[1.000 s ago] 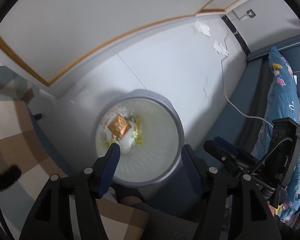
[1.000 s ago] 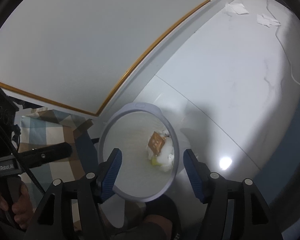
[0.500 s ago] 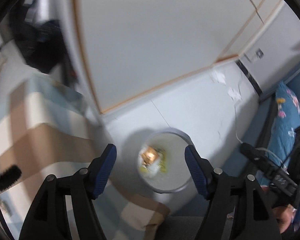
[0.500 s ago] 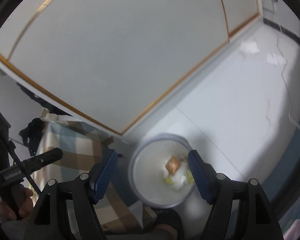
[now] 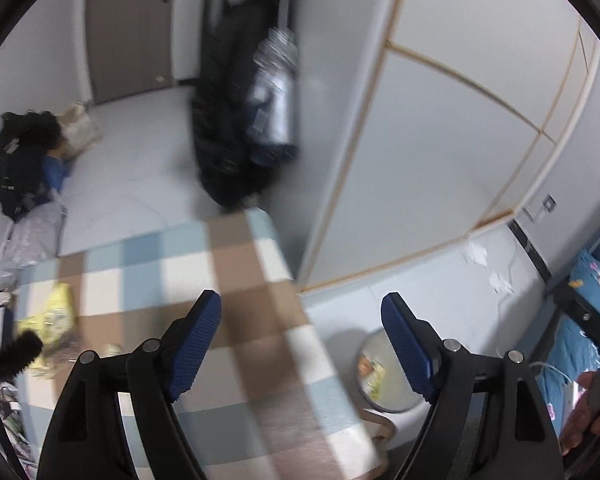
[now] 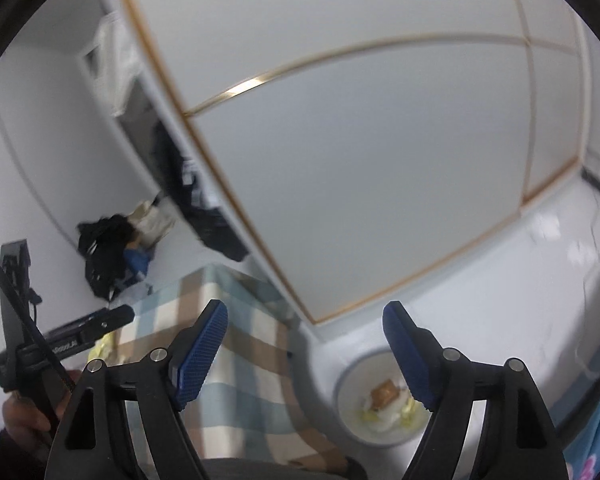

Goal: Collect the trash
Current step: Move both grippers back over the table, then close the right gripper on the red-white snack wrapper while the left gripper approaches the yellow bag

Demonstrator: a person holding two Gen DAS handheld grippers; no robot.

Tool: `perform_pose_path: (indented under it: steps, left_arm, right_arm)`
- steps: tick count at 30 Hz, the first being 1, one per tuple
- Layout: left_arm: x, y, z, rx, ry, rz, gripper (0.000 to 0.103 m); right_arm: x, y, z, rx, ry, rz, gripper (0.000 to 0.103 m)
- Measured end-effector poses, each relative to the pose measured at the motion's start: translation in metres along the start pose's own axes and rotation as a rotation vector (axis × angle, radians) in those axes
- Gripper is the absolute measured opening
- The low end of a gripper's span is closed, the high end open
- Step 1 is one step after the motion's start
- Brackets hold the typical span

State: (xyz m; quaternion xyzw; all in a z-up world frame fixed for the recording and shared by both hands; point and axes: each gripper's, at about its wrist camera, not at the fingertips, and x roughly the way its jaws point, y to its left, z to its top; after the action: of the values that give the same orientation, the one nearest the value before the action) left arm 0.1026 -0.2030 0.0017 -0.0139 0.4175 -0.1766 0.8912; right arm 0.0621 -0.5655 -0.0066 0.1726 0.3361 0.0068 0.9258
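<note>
We have the left gripper (image 5: pixel 301 322) and right gripper (image 6: pixel 305 330) both spread wide with nothing between the fingers, held above the checkered table (image 5: pixel 188 264). The bin (image 6: pixel 356 392) sits on the floor just beside the table, with an orange wrapper (image 6: pixel 384 393) and white and yellow scraps inside. A yellow packet (image 5: pixel 52 316), probably more trash though blurred, lies on the table's left side.

Only partial lettering, roughly "Robot", shows on the left gripper (image 6: pixel 66 346) body; illegible otherwise.
</note>
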Motion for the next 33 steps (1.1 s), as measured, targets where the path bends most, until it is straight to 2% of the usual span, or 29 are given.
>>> perform_pose_path:
  steps: [2,5,7,9,15,20,25,30,33]
  left_arm:
    - [-0.012,0.011,0.0,-0.003,-0.026,0.015,0.08]
    - [-0.032,0.033,0.002,-0.019,-0.068,0.028,0.08]
    - [-0.042,0.046,0.002,-0.032,-0.09,0.048,0.086]
    - [-0.051,0.06,0.003,-0.053,-0.116,0.091,0.089]
    - [-0.071,0.121,0.009,-0.124,-0.157,0.157,0.09]
    - [-0.071,0.163,0.004,-0.189,-0.159,0.196,0.09]
    - [-0.062,0.199,-0.006,-0.238,-0.148,0.206,0.09]
    - [-0.054,0.238,-0.021,-0.332,-0.096,0.174,0.09]
    - [-0.051,0.252,-0.022,-0.364,-0.086,0.188,0.09]
  right_arm:
    - [-0.007,0.022,0.004,-0.05,-0.028,-0.003,0.082]
    - [-0.016,0.052,0.012,-0.076,-0.062,0.044,0.088]
    - [-0.017,0.073,0.013,-0.093,-0.072,0.069,0.088]
    - [-0.015,0.095,0.014,-0.12,-0.07,0.097,0.088]
    - [0.005,0.155,0.007,-0.186,-0.029,0.184,0.093]
    - [0.038,0.201,-0.005,-0.272,0.046,0.231,0.093]
    - [0.071,0.234,-0.02,-0.348,0.121,0.262,0.093]
    - [0.102,0.261,-0.033,-0.396,0.161,0.291,0.093]
    - [0.125,0.276,-0.04,-0.428,0.19,0.302,0.093]
